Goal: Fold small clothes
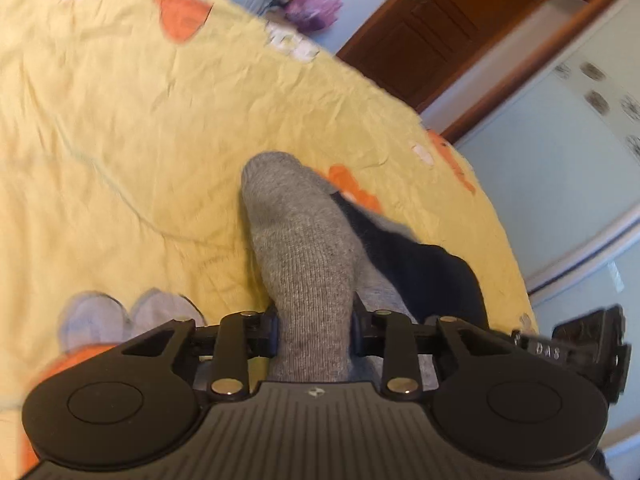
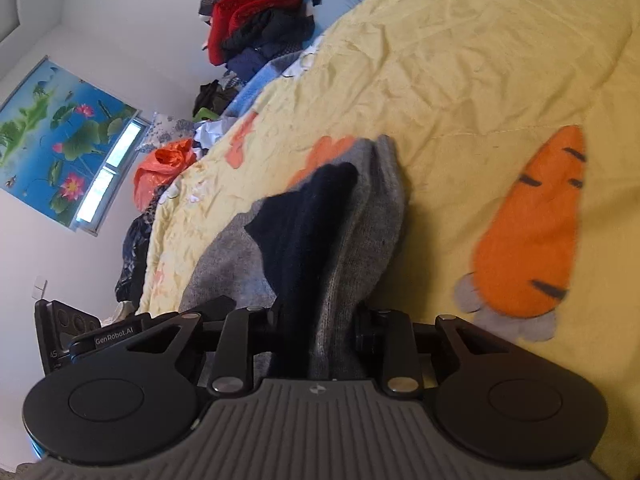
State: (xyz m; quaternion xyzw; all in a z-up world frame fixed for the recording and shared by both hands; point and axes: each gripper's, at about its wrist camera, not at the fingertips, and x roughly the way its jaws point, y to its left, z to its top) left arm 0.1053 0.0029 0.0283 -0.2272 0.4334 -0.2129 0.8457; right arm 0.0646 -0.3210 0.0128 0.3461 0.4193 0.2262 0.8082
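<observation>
Your left gripper [image 1: 314, 332] has its jaws clamped on the grey sock [image 1: 296, 240], which runs straight out from the jaws and ends in a rounded toe over the yellow quilt [image 1: 120, 120]. Just to the right of that grey sock, a dark navy sock [image 1: 420, 268] lies partly under it, touching it along its edge. Past the navy sock, at the right edge of the left wrist view, part of your other gripper's body shows.

Your right gripper [image 2: 316, 332] also has its jaws closed on fabric: the navy sock [image 2: 304, 232] and the grey sock [image 2: 372, 216] are pinched together between them, the navy one on the left and the grey one on the right, both reaching forward onto the quilt [image 2: 460, 60]. More grey knit spreads on the quilt to the left of the navy sock.

To the right of the grey sock, well apart from it, the quilt carries an orange carrot print [image 2: 532, 232]. Beyond the socks, at the far edge of the quilt, a heap of dark and red clothes [image 2: 256, 20] sits against the white wall, with an orange plastic bag [image 2: 160, 168] further along and a lotus picture [image 2: 56, 132] on the wall.
</observation>
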